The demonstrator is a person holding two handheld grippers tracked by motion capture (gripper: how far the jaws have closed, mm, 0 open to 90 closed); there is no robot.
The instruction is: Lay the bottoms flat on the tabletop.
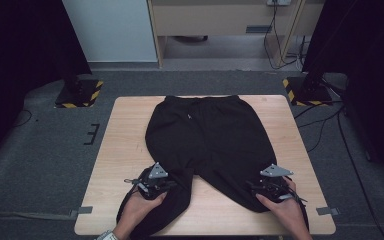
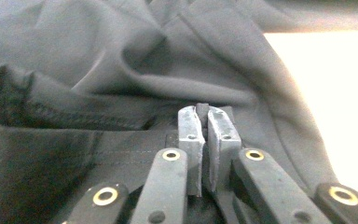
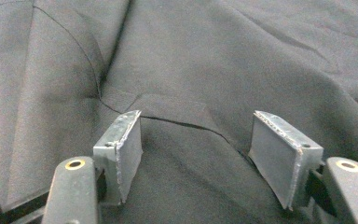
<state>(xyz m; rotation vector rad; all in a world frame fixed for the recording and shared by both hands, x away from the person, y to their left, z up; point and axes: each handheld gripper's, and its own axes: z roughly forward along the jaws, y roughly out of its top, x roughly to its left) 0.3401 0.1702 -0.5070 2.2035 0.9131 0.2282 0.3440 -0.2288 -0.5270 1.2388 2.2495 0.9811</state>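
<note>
The left claw [image 2: 208, 122] is clamped on a thin fold of the black pants [image 2: 121, 60]; in the left gripper view a sliver of cloth shows between the two grey pads [image 2: 190, 135], which stand nearly together. Seen from above, this claw [image 1: 166, 185] sits on the left leg near its hem, held by the left hand [image 1: 139, 206] at the near left of the surface [image 1: 125, 150].

The right claw [image 3: 198, 154] stands apart, its pads [image 3: 272, 156] spread wide over the right leg, with a seam of the cloth running between them and nothing gripped. From above it [image 1: 266, 189] rests at the near right, in the right hand [image 1: 285, 207].

The pants [image 1: 205, 135] lie flat on the surface, waistband at the far edge, legs spreading toward the near edge, the left hem hanging over it.
</note>
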